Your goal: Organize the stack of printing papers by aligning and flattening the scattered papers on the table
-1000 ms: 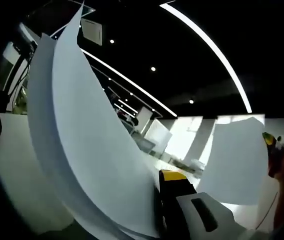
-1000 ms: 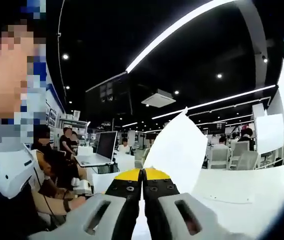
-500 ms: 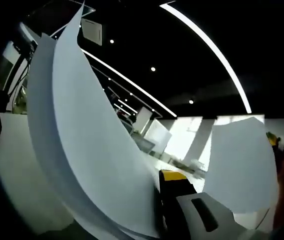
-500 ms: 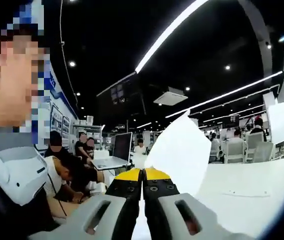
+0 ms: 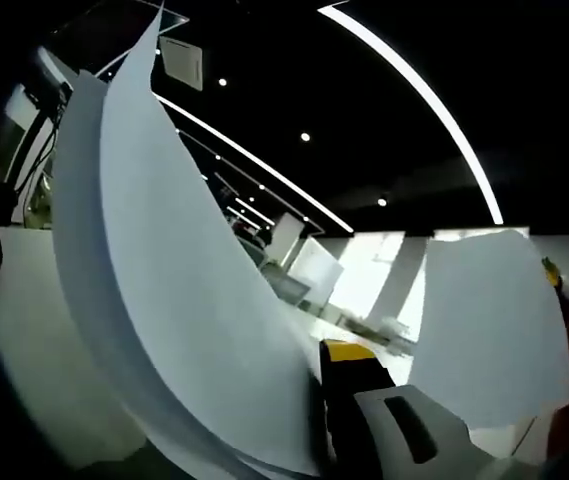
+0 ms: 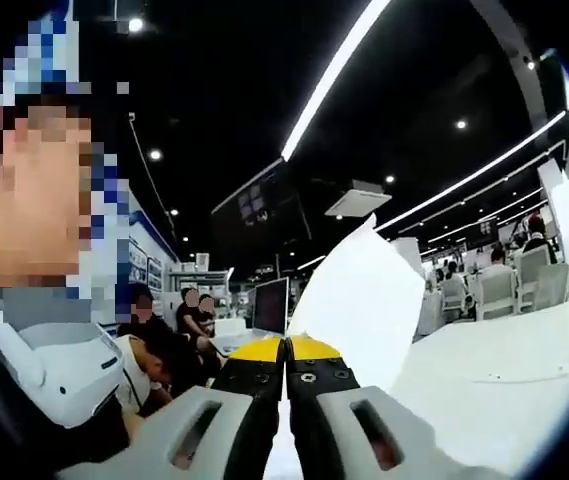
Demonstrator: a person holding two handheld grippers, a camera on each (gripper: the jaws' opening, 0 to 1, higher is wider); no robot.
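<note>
Large open office under a black ceiling

Long light strips (image 6: 329,80) and small spotlights (image 5: 305,137) cross the ceiling (image 5: 444,60), with a square vent (image 6: 359,200) set in it. Below stand white tables (image 6: 504,370), chairs (image 6: 494,293), a monitor (image 6: 270,305) and seated people (image 6: 179,330).

Left gripper view: your near left is blocked by a tall curved stack of sheets (image 5: 184,300) rising from the jaws. A second sheet (image 5: 489,325) stands at far right, with open room between the two. Right gripper view: a raised sheet (image 6: 359,300) stands just past your jaws. Seated people (image 6: 169,345) and a laptop (image 6: 269,305) crowd the left. The white table (image 6: 504,365) lies open to the right.
</note>
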